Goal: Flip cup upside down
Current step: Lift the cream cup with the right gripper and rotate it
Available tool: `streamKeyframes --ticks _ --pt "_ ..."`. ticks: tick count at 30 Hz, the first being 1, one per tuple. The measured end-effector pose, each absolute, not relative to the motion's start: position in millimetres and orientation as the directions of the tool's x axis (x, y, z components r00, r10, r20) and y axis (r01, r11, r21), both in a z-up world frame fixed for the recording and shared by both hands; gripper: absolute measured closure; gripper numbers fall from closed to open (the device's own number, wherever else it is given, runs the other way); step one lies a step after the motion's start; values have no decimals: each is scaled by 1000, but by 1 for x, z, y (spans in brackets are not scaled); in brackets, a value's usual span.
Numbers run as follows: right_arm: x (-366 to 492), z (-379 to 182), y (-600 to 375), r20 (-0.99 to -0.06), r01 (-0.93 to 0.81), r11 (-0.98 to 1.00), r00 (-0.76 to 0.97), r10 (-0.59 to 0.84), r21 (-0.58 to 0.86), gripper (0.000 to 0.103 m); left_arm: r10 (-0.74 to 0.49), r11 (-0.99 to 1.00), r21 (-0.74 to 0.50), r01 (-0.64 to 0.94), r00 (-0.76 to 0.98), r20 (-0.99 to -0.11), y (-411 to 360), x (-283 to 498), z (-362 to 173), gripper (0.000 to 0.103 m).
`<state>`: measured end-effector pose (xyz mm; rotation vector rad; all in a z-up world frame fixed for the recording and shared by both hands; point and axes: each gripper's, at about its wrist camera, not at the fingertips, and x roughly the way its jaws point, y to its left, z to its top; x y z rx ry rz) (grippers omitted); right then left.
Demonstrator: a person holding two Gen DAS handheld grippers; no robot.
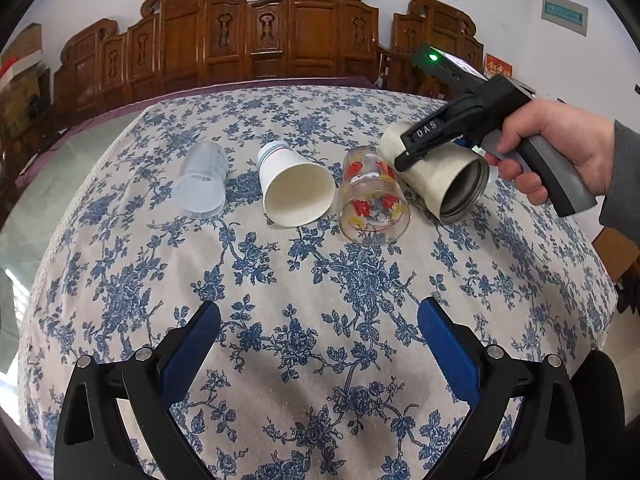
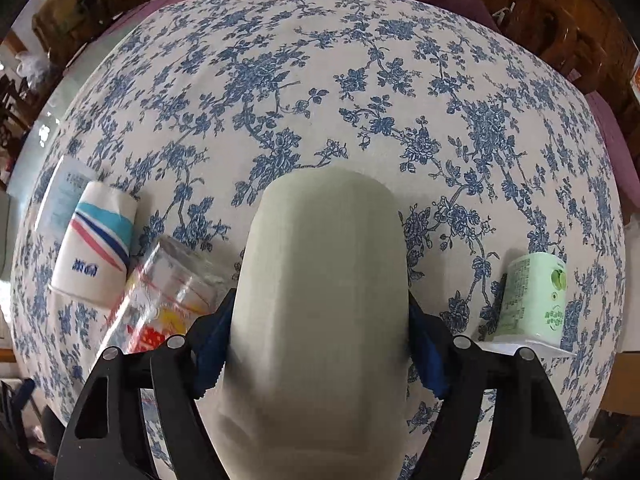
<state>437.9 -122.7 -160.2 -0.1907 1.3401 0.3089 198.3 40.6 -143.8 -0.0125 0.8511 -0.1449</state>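
Observation:
Several cups lie on their sides in a row on the floral tablecloth [image 1: 320, 300]: a frosted plastic cup [image 1: 202, 182], a white paper cup [image 1: 292, 188], a clear glass with red and yellow print [image 1: 372, 200], and a cream metal-lined cup [image 1: 440, 176]. My right gripper [image 1: 404, 148] is shut on the cream cup [image 2: 320, 300], holding it tilted with its mouth toward the near side, its base pointing away in the right wrist view. My left gripper [image 1: 320, 344] is open and empty over the cloth, nearer than the row of cups.
A green tissue pack [image 2: 532, 300] lies right of the held cup. The paper cup [image 2: 94, 244] and printed glass [image 2: 160, 300] lie to its left. Carved wooden chairs [image 1: 256, 40] stand behind the table's far edge.

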Motion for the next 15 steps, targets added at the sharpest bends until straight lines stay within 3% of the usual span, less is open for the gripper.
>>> streamKeyframes --ticks 15 --pt "324 -101 -148 -920 -384 910 280 274 154 25 -82 997 -59 56 693 -717 57 163 -116 8"
